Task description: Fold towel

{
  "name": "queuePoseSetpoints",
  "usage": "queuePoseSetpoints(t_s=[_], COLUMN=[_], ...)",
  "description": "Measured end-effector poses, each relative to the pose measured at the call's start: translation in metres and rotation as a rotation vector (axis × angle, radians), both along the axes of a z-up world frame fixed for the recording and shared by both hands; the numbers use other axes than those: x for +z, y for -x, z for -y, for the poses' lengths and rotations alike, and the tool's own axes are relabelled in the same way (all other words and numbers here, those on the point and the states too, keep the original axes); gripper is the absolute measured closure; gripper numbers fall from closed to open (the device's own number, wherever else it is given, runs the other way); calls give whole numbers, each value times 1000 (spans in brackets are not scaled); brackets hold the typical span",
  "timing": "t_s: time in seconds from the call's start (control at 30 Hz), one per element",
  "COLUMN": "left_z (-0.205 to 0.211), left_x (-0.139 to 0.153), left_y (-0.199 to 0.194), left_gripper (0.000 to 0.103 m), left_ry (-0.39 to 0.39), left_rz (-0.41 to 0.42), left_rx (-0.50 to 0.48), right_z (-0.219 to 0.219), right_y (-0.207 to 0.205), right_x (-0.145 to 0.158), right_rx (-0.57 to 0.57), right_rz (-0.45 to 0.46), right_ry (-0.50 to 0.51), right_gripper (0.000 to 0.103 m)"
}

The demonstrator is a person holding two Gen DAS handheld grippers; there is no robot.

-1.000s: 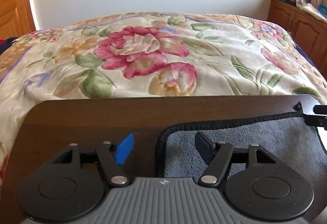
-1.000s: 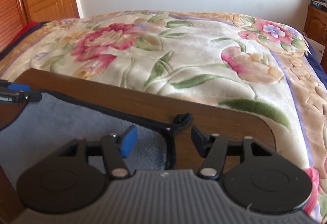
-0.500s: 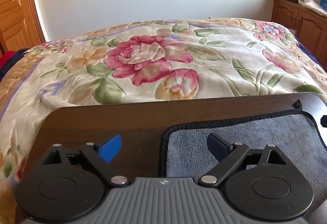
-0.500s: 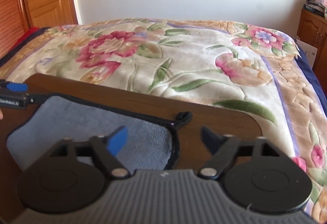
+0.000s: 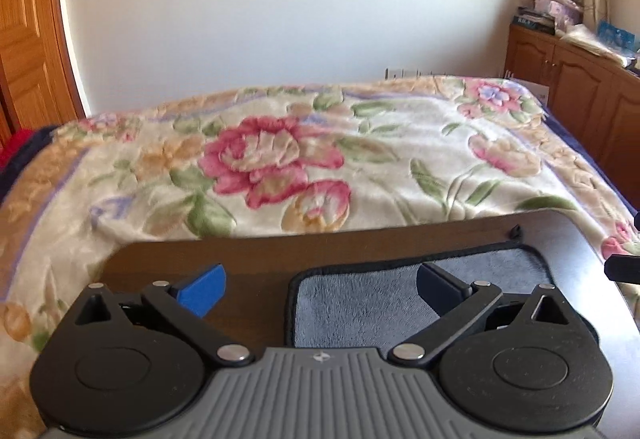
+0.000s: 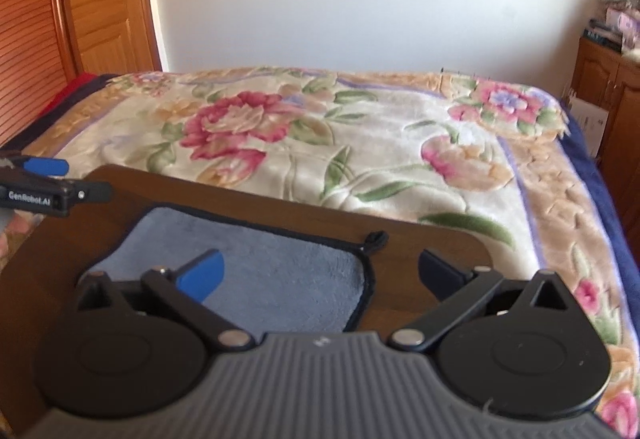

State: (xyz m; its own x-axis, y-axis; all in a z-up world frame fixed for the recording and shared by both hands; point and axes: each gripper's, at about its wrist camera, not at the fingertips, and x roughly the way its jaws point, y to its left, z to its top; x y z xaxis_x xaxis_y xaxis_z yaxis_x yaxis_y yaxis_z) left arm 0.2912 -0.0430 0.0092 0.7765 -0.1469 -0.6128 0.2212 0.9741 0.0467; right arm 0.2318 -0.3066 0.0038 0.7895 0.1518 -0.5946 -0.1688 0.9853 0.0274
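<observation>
On the brown table (image 5: 256, 259) the grey towel (image 5: 360, 303) lies flat and doubled, its black hem facing the flowered bed (image 5: 320, 159). Your left gripper (image 5: 320, 285) and right gripper (image 6: 320, 273) have spread wide and lifted away since a second ago, gripping nothing; that fold looks finished.
</observation>
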Motion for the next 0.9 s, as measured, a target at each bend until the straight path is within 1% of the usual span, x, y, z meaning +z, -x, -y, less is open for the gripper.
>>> queuePoseSetpoints(t_s=[0.27,0.37,0.57,0.77,0.9], left_z=[-7,-12,-17,-17,-19], left_x=[32,39,51,65,73], left_y=[29,39,64,96,121], left_gripper=[3,3,3,3,3], left_ry=[17,32,30,-2,-27], left_rz=[46,39,25,42,55], left_rx=[3,8,-3,-24,-6], right_z=[-9,-12,-19,-22,-24], right_y=[23,32,57,83,103], right_x=[22,26,39,52,59], right_rx=[-22,-34,-46,-75,-83], right_rz=[29,27,47,62,77], right_ry=[5,-3,12,0,-6], right_gripper=[0,0,0,0,0])
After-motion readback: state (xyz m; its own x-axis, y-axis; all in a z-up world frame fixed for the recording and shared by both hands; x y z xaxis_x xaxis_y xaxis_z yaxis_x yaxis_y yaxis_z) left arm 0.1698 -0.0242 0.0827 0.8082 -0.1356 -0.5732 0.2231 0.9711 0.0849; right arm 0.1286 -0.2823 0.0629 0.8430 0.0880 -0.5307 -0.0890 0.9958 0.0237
